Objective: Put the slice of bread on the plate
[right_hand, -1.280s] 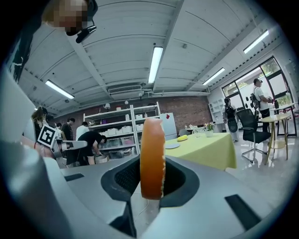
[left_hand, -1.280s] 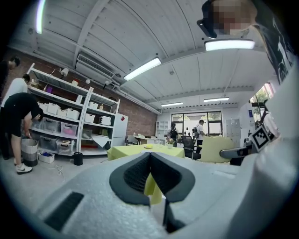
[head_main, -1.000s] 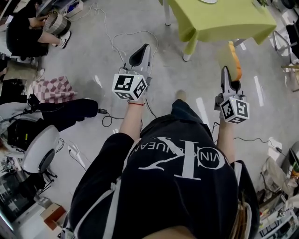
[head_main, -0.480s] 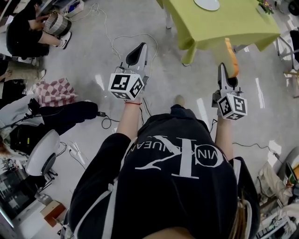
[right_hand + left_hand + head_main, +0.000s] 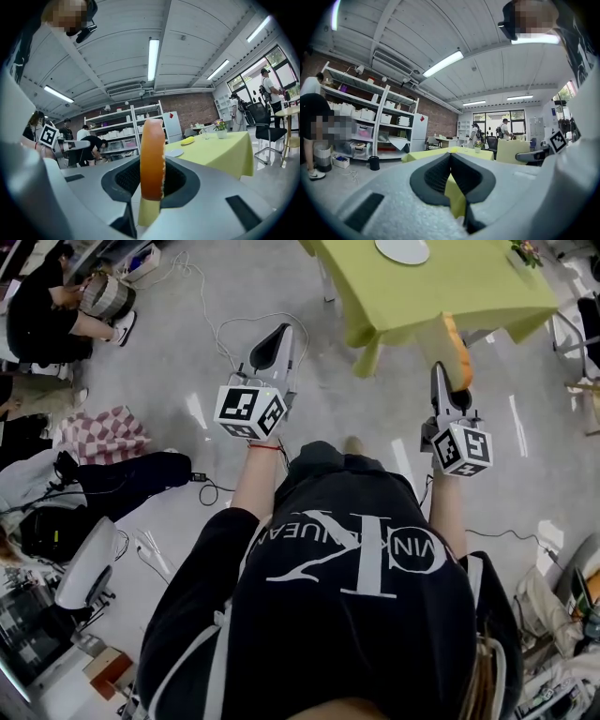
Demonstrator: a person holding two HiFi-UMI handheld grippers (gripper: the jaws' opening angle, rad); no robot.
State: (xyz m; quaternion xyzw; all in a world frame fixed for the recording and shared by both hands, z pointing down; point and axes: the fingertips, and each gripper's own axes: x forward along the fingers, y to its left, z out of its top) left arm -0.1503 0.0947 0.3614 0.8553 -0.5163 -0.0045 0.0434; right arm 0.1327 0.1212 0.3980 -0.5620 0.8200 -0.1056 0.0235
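Carry step: right tool clenched on the bread slice, held on edge, well short of the plate on the green tabletop; left tool closed, empty; next, probably reach over the plate and lay the slice flat.

This is a large open laboratory or workshop hall, not a home. Long fluorescent tube lights run along a ribbed white ceiling above a red brick wall. White metal shelving racks carry rows of pale plastic storage boxes, next to a white refrigerator. Loose white cables trail over the grey polished concrete floor, where a person in dark clothes sits working. A tabletop under a yellow-green cloth, black swivel office chairs and tall windows fill the far end.
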